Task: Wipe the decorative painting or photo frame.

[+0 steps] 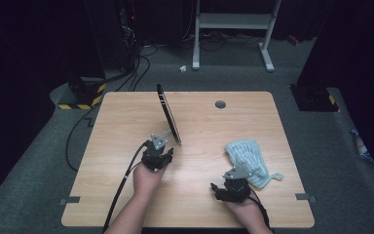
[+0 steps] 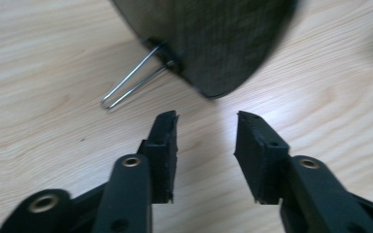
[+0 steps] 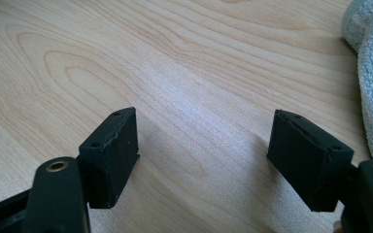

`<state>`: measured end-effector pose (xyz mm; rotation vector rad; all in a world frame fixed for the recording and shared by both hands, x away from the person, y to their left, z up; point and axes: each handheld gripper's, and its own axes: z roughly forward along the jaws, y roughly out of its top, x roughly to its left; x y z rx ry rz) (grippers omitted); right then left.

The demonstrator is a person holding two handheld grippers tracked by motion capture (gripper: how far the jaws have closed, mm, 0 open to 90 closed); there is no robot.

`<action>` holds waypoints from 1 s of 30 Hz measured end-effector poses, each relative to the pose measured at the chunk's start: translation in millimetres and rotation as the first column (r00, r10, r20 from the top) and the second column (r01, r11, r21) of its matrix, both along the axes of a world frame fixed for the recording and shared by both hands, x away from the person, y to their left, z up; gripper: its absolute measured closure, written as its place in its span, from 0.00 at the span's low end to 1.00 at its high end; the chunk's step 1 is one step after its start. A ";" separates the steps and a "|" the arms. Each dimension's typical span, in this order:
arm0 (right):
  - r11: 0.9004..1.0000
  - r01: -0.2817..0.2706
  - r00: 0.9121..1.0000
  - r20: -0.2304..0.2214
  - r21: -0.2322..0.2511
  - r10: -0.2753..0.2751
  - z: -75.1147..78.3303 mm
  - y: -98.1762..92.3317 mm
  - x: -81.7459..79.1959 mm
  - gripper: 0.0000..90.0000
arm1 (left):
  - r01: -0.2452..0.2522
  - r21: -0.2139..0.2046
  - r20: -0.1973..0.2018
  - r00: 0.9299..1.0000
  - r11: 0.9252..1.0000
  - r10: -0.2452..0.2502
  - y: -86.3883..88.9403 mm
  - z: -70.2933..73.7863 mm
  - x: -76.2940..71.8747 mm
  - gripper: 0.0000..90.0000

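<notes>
A round dark disc (image 1: 168,114) stands tilted on the wooden table (image 1: 126,117), propped up by a thin wire stand (image 2: 131,82). In the left gripper view its dark back (image 2: 209,43) rises just beyond my left gripper (image 2: 207,119), which is open with only bare wood between its pads. In the high view the left gripper (image 1: 158,148) sits just short of the disc's lower edge, not touching it. My right gripper (image 1: 231,183) rests near the table's front right, open and empty (image 3: 204,116). A light blue cloth (image 1: 247,155) lies crumpled just beyond it and to its right (image 3: 371,73).
A small grey round grommet (image 1: 220,104) sits in the table near its far edge. Black cables (image 1: 126,180) trail from the left gripper over the front edge. Beyond the table are a white metal frame (image 1: 233,22) and dark equipment on the grey floor.
</notes>
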<state>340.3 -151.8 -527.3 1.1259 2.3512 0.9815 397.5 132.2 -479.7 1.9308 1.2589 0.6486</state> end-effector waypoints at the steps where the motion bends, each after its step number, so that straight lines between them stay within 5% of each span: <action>1: 1.000 -0.002 1.000 0.004 -0.003 0.002 0.0 -0.2 0.2 0.29 | 0.007 0.000 0.006 1.000 1.000 -0.007 -2.3 2.0 -2.7 0.62; 13: 1.000 -0.001 1.000 0.000 0.000 0.001 0.0 0.0 0.0 0.29 | 0.008 -0.050 0.071 0.997 0.999 -0.004 -17.4 22.8 -4.2 0.38; 22: 1.000 -0.001 1.000 0.000 0.000 0.001 0.0 -0.1 0.0 0.29 | -0.035 -0.075 0.047 0.998 0.997 0.039 -19.9 32.5 29.5 0.45; 30: 1.000 -0.002 1.000 0.000 0.000 0.002 0.0 -0.2 -0.2 0.29 | -0.042 -0.066 0.042 0.998 0.997 0.045 -18.2 29.4 30.9 0.50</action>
